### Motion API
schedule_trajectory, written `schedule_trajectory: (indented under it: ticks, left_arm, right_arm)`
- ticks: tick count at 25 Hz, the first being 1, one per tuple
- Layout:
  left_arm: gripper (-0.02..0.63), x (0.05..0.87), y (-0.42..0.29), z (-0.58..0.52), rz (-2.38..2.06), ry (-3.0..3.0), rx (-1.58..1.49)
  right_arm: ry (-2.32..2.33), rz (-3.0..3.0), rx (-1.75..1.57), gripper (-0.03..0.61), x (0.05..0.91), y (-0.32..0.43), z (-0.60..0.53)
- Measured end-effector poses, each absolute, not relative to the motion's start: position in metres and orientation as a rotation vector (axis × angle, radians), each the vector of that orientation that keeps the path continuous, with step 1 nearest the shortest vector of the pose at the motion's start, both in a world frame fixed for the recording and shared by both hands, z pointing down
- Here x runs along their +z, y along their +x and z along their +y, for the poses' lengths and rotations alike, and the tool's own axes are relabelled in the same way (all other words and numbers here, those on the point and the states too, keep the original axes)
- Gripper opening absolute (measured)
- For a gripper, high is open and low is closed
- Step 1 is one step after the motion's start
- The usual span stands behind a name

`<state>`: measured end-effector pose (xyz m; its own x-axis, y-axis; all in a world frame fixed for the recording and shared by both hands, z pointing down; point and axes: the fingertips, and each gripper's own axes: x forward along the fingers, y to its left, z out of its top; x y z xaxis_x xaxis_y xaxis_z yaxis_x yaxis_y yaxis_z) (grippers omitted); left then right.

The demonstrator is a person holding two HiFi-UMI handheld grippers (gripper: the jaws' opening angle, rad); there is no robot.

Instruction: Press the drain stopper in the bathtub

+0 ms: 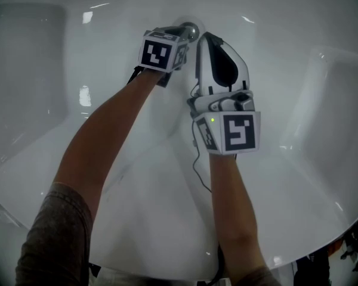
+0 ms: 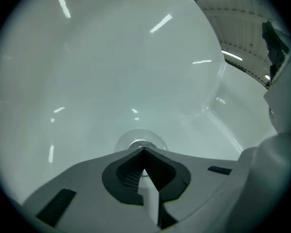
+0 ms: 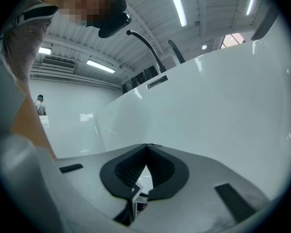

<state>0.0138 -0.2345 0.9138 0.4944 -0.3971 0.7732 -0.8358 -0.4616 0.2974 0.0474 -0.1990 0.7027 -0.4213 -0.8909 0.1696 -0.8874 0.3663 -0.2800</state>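
A round chrome drain stopper [image 1: 190,30] sits on the floor of the white bathtub [image 1: 137,177], at the top centre of the head view. My left gripper [image 1: 180,37] is shut with nothing in it, its tip right at the stopper. In the left gripper view the stopper [image 2: 136,142] shows just past the closed jaw tips [image 2: 143,150]; I cannot tell if they touch. My right gripper [image 1: 209,38] is also shut and empty, beside the stopper on its right. In the right gripper view its tip [image 3: 147,146] points up at the tub wall [image 3: 218,96].
The tub's sloping white walls [image 1: 322,100] rise on every side of both arms. A dark curved faucet [image 3: 146,45] stands on the tub rim. A person [image 3: 39,104] stands far off in the room behind.
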Motion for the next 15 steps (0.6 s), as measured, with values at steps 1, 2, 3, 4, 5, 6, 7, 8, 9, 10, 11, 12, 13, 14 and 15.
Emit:
schedule_trajectory:
  ticks: [1, 2, 3, 4, 5, 6, 7, 8, 9, 10, 11, 12, 13, 14, 15]
  left_arm:
    - [0.000, 0.920, 0.012, -0.231, -1.001, 2.037, 0.855]
    - [0.000, 0.924, 0.011, -0.228, -0.994, 2.024, 0.878]
    - [-0.001, 0.928, 0.009, -0.227, -0.989, 2.020, 0.894]
    - [0.000, 0.929, 0.009, -0.227, -0.984, 2.019, 0.904]
    - [0.000, 0.929, 0.009, -0.227, -0.980, 2.017, 0.913]
    - [0.000, 0.929, 0.011, -0.228, -0.974, 2.016, 0.921]
    - [0.000, 0.929, 0.012, -0.229, -0.970, 2.016, 0.929]
    - [0.000, 0.930, 0.014, -0.229, -0.970, 2.014, 0.939]
    - [0.000, 0.931, 0.014, -0.229, -0.972, 2.011, 0.950]
    - [-0.002, 0.932, 0.013, -0.229, -0.974, 2.008, 0.963]
    - [-0.002, 0.933, 0.013, -0.229, -0.974, 2.002, 0.979]
    - [-0.002, 0.934, 0.012, -0.229, -0.970, 1.991, 0.993]
    - [-0.001, 0.935, 0.010, -0.230, -0.966, 1.974, 1.000]
    - [0.000, 0.936, 0.010, -0.230, -0.962, 1.956, 0.994]
    - [0.000, 0.935, 0.010, -0.231, -0.955, 1.942, 0.979]
  right_arm:
    - [-1.697, 2.584, -0.524, -0.002, 0.704, 0.050, -0.200]
    - [-1.707, 2.579, -0.529, -0.002, 0.705, 0.052, -0.200]
    - [-1.716, 2.574, -0.534, -0.002, 0.706, 0.054, -0.201]
    - [-1.723, 2.569, -0.538, -0.002, 0.707, 0.056, -0.201]
    - [-1.726, 2.564, -0.542, -0.002, 0.707, 0.057, -0.201]
    - [-1.729, 2.560, -0.545, -0.002, 0.708, 0.058, -0.202]
    - [-1.731, 2.557, -0.549, -0.002, 0.709, 0.059, -0.202]
    - [-1.732, 2.555, -0.553, -0.002, 0.710, 0.059, -0.201]
    - [-1.732, 2.554, -0.557, -0.002, 0.711, 0.060, -0.201]
    - [-1.731, 2.554, -0.561, -0.002, 0.711, 0.060, -0.200]
    - [-1.729, 2.554, -0.563, -0.002, 0.711, 0.059, -0.200]
    - [-1.726, 2.556, -0.563, -0.002, 0.712, 0.058, -0.200]
    - [-1.723, 2.559, -0.562, -0.002, 0.712, 0.057, -0.200]
    - [-1.721, 2.565, -0.560, -0.002, 0.712, 0.056, -0.200]
    - [-1.719, 2.569, -0.559, -0.003, 0.713, 0.056, -0.200]
